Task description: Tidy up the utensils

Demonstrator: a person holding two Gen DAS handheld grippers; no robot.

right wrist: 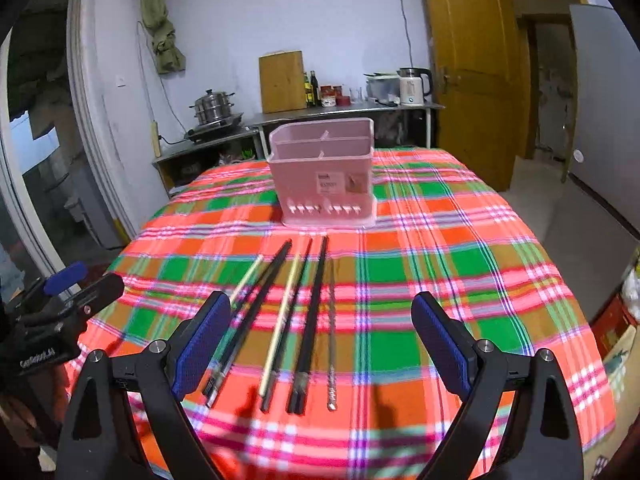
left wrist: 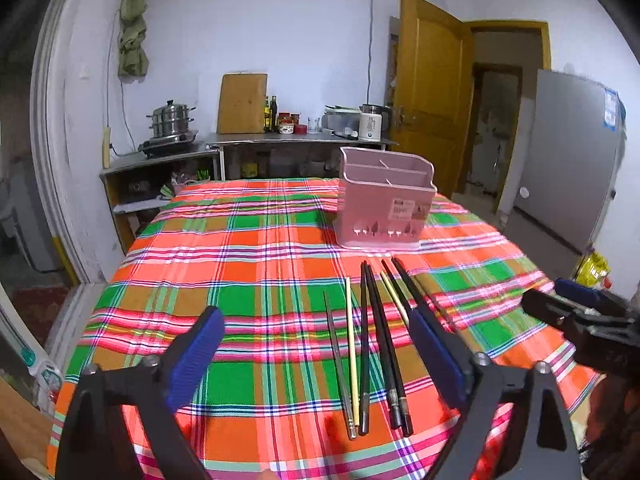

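Several long chopsticks lie in a loose row near the front edge of the table, under a bright plaid cloth of orange, green and pink, handle ends toward us and tips aimed at the far side, where the holder waits. That layout looks deliberate: each stick can be taken from the near end and carried straight ahead.

Leftmost in the left wrist view is a thin grey metal stick, then a pale bamboo one, then glossy black sticks with another pale one tucked among them. Some cross and touch, so picking one singly may need care.

Left gripper, black frame with blue ribbed pads, hangs over the row with its fingers spread wide, gripping nothing; the sticks sit in the gap below, untouched as far as I can tell.

Beyond the row, toward the far edge and right of centre, stands the pink plastic utensil holder, upright, divided into compartments that look empty, drain slots along its base.

Right gripper hovers over the same row, fingers likewise released and empty. My read: the sorting has barely begun.
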